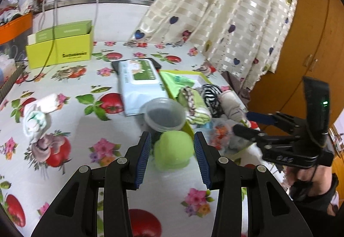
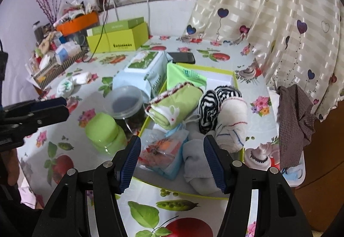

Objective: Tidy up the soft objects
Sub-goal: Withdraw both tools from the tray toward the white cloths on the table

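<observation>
Jaws apart over sock-filled tray (image 2: 235, 81)

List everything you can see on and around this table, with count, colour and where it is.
Tray: one, lime rim, right of centre.
Rolled cloths: four in tray; green, zebra-striped, cream, grey.
Packet: one, clear with orange print, tray front.
Wipes pack: one, pale blue and green, behind tub.
Tub: one, clear, dark contents, left of tray.
Green jar: one, lime, in front of tub.
White socks: small bundle, left side.
Phone: one, black, behind tray.
Box: one, lime, far left, open.
Orange bin: one, far left.
Brown cloth: one, checked, right edge.
Curtain: cream, heart print, right.
Left tool: black, blue pads, open, around green jar, pads clear of it.
Right tool: same, open, over tray.
</observation>
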Demonstrator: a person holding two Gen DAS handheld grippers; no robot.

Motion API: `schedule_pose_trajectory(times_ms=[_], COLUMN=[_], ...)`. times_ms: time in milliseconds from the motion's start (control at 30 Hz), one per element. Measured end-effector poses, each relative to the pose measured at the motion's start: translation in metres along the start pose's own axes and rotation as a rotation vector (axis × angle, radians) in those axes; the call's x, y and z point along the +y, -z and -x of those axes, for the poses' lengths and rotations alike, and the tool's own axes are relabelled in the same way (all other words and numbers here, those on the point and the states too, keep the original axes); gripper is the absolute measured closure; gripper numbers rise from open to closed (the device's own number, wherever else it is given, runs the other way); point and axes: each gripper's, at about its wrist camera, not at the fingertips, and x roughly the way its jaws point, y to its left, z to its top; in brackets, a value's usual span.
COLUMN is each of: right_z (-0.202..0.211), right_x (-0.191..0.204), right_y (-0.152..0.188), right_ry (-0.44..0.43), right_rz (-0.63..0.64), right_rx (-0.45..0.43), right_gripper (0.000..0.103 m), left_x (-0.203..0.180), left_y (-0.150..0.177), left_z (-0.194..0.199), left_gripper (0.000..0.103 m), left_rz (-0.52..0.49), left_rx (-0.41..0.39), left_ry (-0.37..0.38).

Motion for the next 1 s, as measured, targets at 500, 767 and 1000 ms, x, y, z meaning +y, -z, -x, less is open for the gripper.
schedule_pose_trajectory(times_ms=[500, 767, 1000], right_z=[0.017, 0.016, 0.013], right_x=[0.02, 0.032, 0.047], right_y=[-0.017, -0.021, -0.026], right_ry=[0.004, -0.007, -0.045], right_rz=[0.013, 0.035, 0.057], right_rx=[-0.042, -0.039, -0.043], right_gripper=[0.042, 0.042, 0.042], left_x=[0.038, 0.062, 0.084], left_y=[0.009, 0.015, 0.021], left_z=[0.021, 0.026, 0.032], left_gripper=[0.061, 0.061, 0.061], left_rz=[0.059, 0.097, 0.143], left_rx=[-0.023, -0.03, -0.03], left_ry=[-0.077, -0.114, -0.157])
